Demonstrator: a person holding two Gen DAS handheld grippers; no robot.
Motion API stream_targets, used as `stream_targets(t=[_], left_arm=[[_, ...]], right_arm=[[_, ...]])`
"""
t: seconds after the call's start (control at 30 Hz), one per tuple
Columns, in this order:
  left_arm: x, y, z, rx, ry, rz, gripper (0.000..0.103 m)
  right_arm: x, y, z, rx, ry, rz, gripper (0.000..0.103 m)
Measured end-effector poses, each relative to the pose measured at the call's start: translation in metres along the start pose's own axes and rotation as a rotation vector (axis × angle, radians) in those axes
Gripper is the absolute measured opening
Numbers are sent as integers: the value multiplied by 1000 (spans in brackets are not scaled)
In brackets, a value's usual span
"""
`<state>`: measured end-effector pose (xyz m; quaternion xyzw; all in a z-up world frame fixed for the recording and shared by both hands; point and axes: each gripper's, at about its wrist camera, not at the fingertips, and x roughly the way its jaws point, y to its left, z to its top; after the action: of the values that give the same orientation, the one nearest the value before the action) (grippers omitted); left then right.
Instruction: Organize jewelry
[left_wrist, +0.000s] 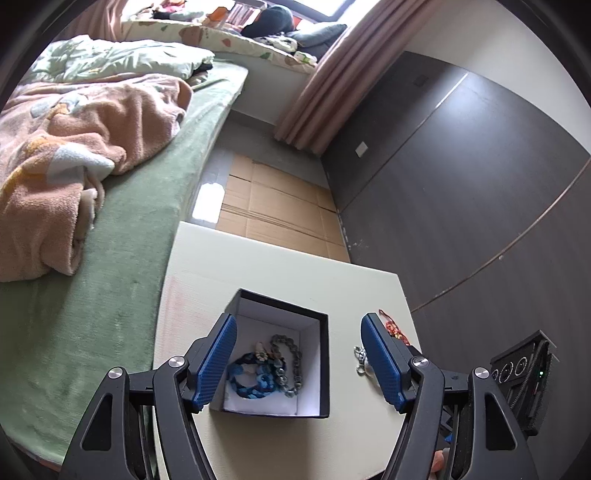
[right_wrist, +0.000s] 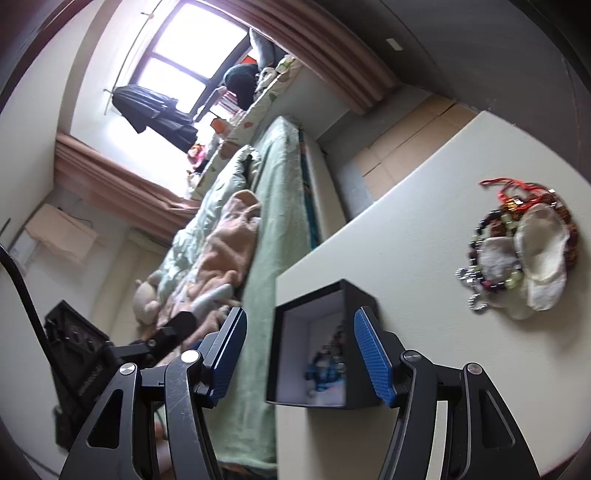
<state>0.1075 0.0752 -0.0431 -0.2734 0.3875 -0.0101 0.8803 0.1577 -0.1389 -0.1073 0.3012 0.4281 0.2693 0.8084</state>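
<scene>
Two or perhaps three pieces, a blue bracelet (left_wrist: 246, 380) and a grey chain (left_wrist: 290, 363), already lay inside the black box (left_wrist: 325, 369). A remaining jewelry heap (right_wrist: 517, 251) sat well beside that box. Left gripper (left_wrist: 299, 363) and right gripper (right_wrist: 299, 354) both stood apart, empty.

Box contents (right_wrist: 327, 365) blurred, red cord jewelry (left_wrist: 395, 328) half hidden behind tool pad

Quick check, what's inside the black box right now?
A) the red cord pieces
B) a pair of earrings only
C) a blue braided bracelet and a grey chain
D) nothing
C: the left wrist view shows a blue braided bracelet and a grey chain lying in the black box, while the red cord pieces sit outside it on the table.
</scene>
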Motion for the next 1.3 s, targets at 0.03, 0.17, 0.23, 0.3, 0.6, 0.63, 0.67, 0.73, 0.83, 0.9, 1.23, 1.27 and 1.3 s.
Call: stream_targets(t=[0.03,0.17,0.23,0.3,0.6,0.63,0.67,0.73,0.83,0.9,1.23,1.27,1.3], left_arm=[[1,-3,-2,9,5,-3,72],[0,-17,-9,42,-8,-10,89],[-1,-27,-13,67,-21,-3,93],[2,-38,-17,97,-17,-1,94],[24,-87,-35,209,38,30,94],[26,-93,-36,219,43,34,94],[29,-98,-36,227,47,37,94],[35,-109,-36,239,54,32,94],[48,-121,-35,257,66,5,93],[58,-127,-35,283,85,-1,93],[115,-128,-35,320,203,-73,72],[119,-128,-36,321,207,-73,72],[124,-128,-37,328,215,-63,70]], right_arm=[[-4,-4,0,8,-8,-18,61],[-24,-18,2,13,-58,-127,61],[-34,-25,4,26,-67,-152,61],[-43,-31,7,36,-71,-147,61],[-89,-63,23,112,-121,-126,91],[-97,-68,26,123,-132,-126,91],[-102,-71,28,128,-141,-130,91],[-115,-79,34,137,-165,-150,92],[-130,-89,39,161,-190,-172,91],[-134,-95,42,175,-191,-199,91],[-118,-116,46,232,-142,-248,91],[-115,-118,45,241,-135,-257,91],[-111,-122,44,261,-123,-263,90]])
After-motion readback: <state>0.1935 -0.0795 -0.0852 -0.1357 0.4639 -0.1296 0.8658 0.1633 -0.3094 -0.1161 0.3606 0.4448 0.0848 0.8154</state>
